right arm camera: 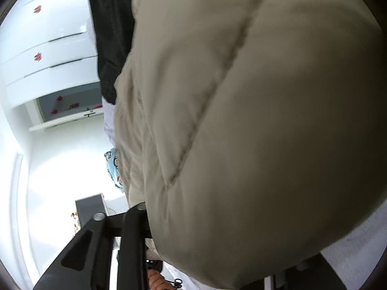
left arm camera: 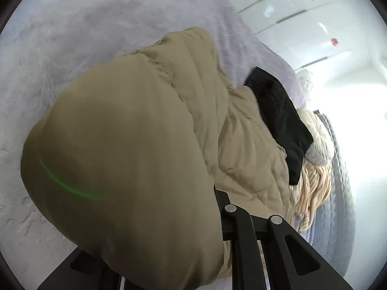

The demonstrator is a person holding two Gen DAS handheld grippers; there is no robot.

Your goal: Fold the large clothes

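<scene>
1. Left wrist view: the left tool (left arm camera: pixel 217 217) reached in from 6 o'clock, its black fingers (left arm camera: pixel 244 241) drawn close together and clenched on a fold of the beige padded jacket (left arm camera: pixel 135 145). The fabric bulged over the left finger and hid it. The jacket filled the middle of the view and lay on the grey bed cover (left arm camera: pixel 72 36), which stretched toward 10 and 12 o'clock.
2. Same view: a black garment (left arm camera: pixel 278 111) lay against the jacket's edge at 3 o'clock, touching a cream ribbed knit (left arm camera: pixel 314 181) just beyond it at 4 o'clock. White cabinet doors (left arm camera: pixel 302 17) with red stickers stood at 1 o'clock.
3. Right wrist view: the right tool (right arm camera: pixel 142 215) came in from 7 o'clock, its fingers (right arm camera: pixel 133 241) nearly together, pinching the jacket (right arm camera: pixel 266 120), which swelled across everything from 12 to 5 o'clock.
4. Same view: the black garment (right arm camera: pixel 111 24) showed at 11 o'clock, touching the jacket. White cabinet doors (right arm camera: pixel 48 48) were at 10 o'clock, and a blue patterned cloth (right arm camera: pixel 113 166) peeked out beside the jacket at 8 o'clock.
</scene>
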